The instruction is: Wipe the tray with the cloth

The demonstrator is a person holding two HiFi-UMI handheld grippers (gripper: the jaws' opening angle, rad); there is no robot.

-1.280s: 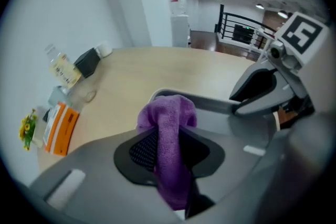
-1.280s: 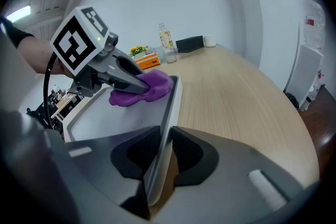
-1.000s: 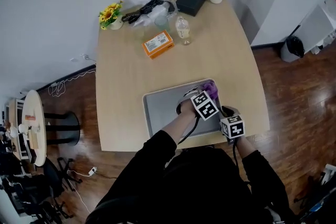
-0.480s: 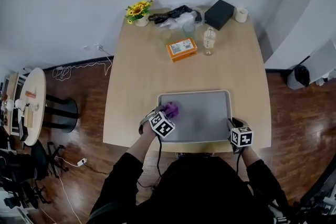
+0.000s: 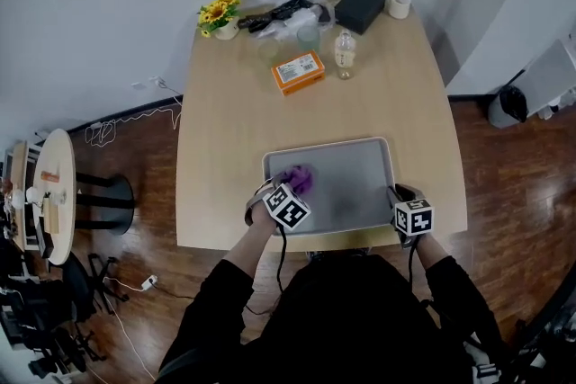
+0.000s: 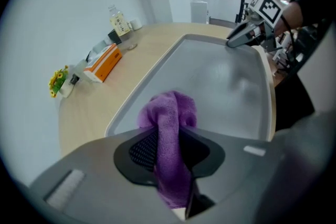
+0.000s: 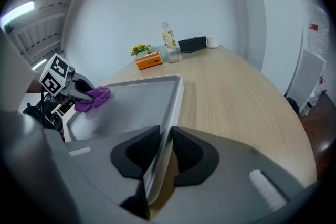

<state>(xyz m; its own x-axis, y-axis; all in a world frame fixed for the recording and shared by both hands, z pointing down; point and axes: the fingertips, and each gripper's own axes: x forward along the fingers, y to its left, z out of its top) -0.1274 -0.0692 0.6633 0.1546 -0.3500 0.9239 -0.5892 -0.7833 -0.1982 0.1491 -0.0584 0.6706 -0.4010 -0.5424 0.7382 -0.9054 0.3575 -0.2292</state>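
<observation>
A grey tray lies at the near edge of the wooden table. My left gripper is shut on a purple cloth, which rests on the tray's left part. In the left gripper view the cloth bulges out between the jaws of the left gripper onto the tray. My right gripper is at the tray's right rim. The right gripper is shut on that rim of the tray, with the cloth across from it.
At the table's far end stand an orange box, a clear bottle, a black box, a white cup, a pot of yellow flowers and tangled cables. A small round table stands at the left.
My left gripper has carried the cloth across the tray from its far right corner to its left part. The right gripper stays clamped on the right rim.
</observation>
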